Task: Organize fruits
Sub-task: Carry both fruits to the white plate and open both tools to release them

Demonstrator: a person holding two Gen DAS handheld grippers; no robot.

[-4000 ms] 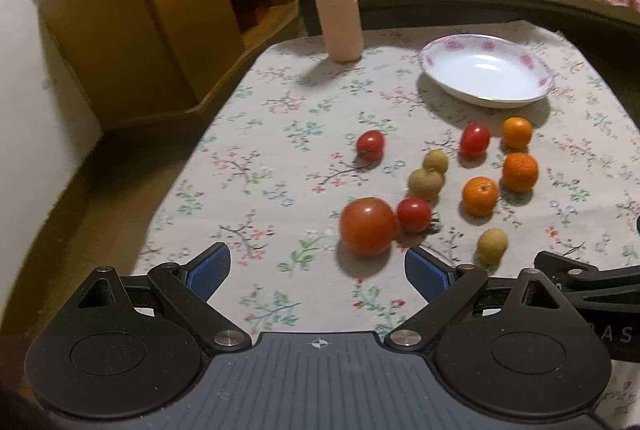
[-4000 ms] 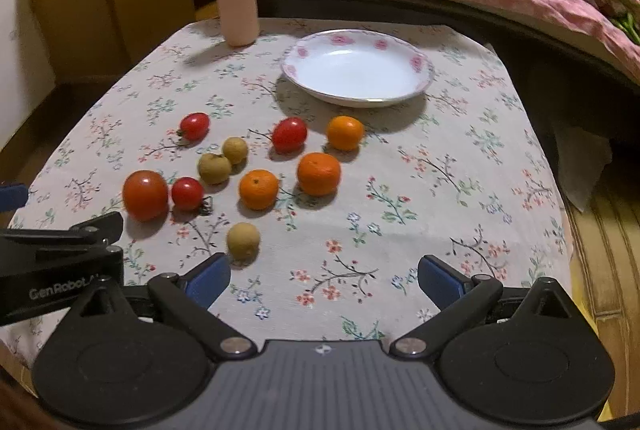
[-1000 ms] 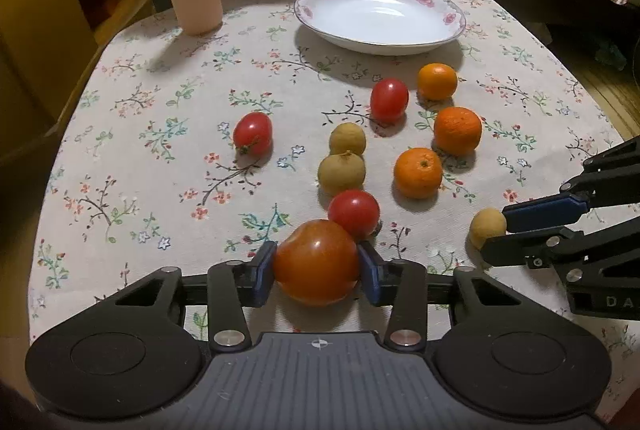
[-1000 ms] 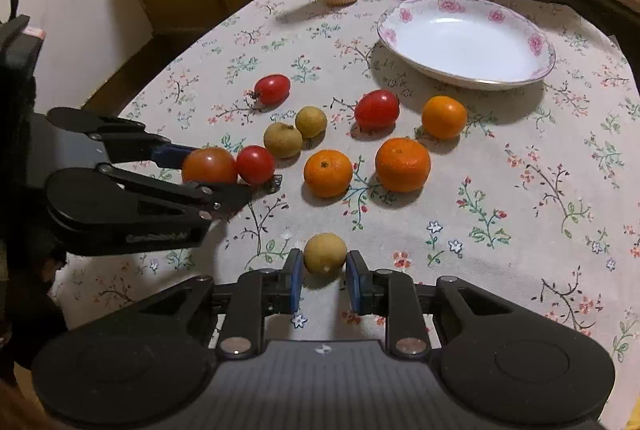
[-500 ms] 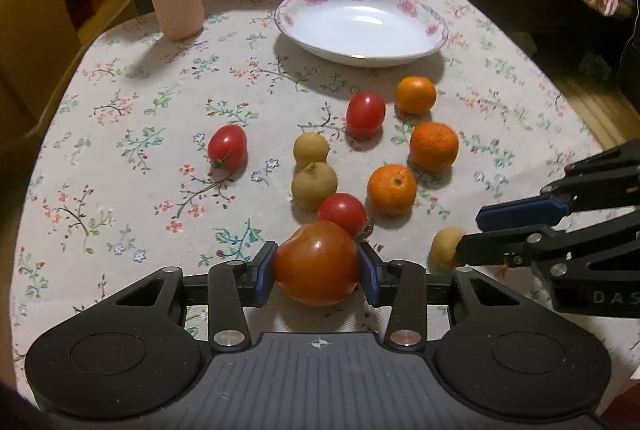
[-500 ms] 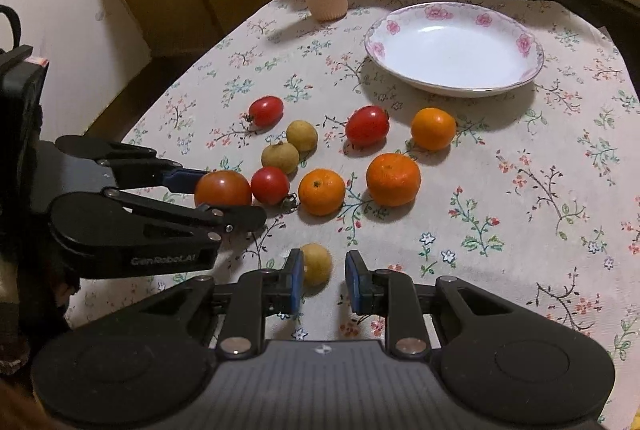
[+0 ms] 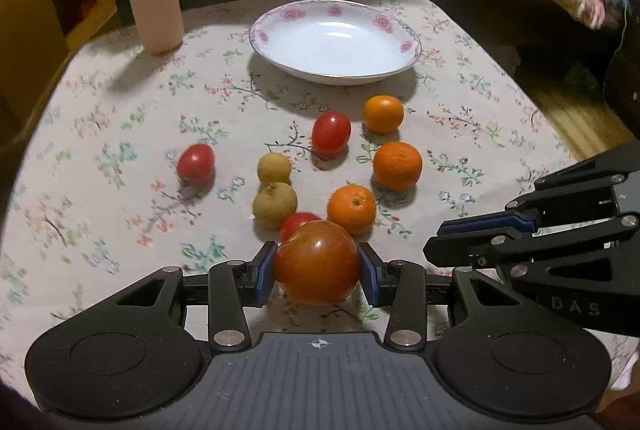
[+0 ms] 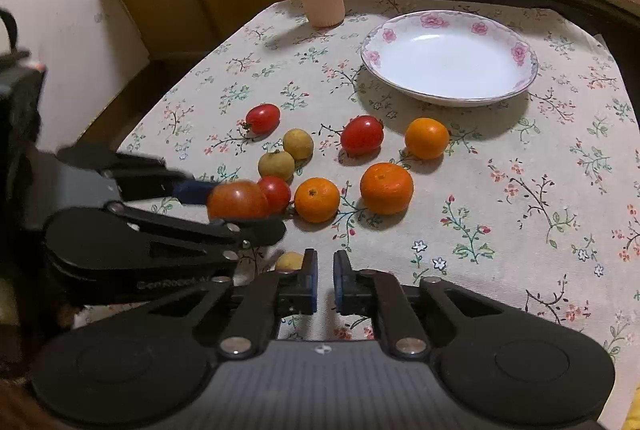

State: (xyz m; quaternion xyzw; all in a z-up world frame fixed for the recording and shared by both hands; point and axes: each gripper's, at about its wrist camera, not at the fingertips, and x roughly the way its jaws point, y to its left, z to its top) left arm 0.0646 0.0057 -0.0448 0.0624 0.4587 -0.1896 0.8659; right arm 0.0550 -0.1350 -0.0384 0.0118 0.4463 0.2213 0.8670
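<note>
Since a moment ago, the small brown fruit (image 8: pixel 289 261) had slipped out of the right tongs (image 8: pixel 325 280) and sat just left of them on the bench (image 8: pixel 520 230). Those tongs were almost pressed together, with nothing between them. The left tongs (image 7: pixel 318 268) pinched the big tomato (image 7: pixel 317 263) and held it close to the small tomato (image 7: pixel 298 221). More tomatoes, three oranges and two brown fruits lay in a bunch past it. The plate (image 7: pixel 402 44) sat further back, with no fruit in it.
</note>
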